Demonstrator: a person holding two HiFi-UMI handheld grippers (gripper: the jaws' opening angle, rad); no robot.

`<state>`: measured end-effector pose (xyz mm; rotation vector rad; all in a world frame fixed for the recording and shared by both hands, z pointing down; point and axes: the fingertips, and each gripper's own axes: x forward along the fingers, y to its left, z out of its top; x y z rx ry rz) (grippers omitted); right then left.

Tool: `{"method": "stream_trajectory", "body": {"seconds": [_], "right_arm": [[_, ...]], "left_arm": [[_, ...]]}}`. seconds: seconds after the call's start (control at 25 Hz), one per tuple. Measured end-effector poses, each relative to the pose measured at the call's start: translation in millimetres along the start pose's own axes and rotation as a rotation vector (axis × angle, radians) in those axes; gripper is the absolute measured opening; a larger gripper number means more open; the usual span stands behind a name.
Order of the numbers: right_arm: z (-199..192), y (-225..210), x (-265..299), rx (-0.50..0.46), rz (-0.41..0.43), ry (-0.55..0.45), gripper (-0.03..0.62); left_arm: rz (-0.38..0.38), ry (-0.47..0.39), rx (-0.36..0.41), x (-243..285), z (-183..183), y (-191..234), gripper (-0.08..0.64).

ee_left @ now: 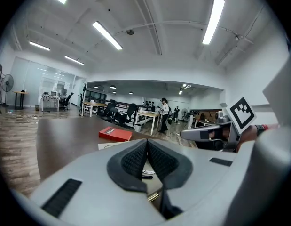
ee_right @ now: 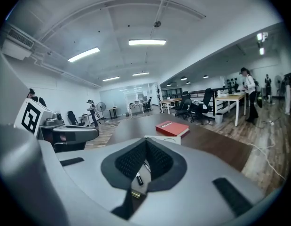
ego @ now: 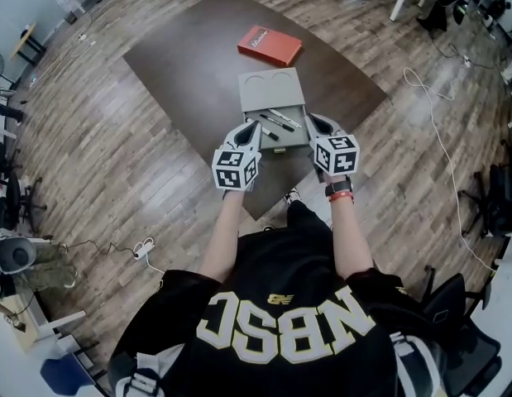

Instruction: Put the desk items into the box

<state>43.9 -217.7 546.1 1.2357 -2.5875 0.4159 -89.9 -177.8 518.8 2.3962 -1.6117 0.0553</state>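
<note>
Now the left gripper [ego: 254, 126] and the right gripper [ego: 312, 121] are hanging at the near end of the box [ego: 272, 93], jaws together, empty. Pens [ego: 280, 121] are lying inside.

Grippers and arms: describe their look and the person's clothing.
The left gripper and right gripper are grey shells tapering to dark ribbed jaws, each carrying a white cube with black square markers. The person wears a black short-sleeved jersey with pale lettering and a black-and-red watch on the right wrist.
</note>
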Motion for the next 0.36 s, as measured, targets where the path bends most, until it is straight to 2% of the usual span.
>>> {"method": "stream_trajectory", "body": {"seconds": [0.2, 0.36], "right_arm": [[-0.3, 7.4, 4.3, -0.010, 0.010, 0.010, 0.009], [-6.1, 5.7, 8.7, -0.009, 0.012, 0.027, 0.009]], "left_arm": [[-0.007, 0.004, -0.014, -0.6, -0.1, 2.7, 0.016], [-0.027, 0.044, -0.025, 5.4, -12.8, -0.2, 0.017]]}}
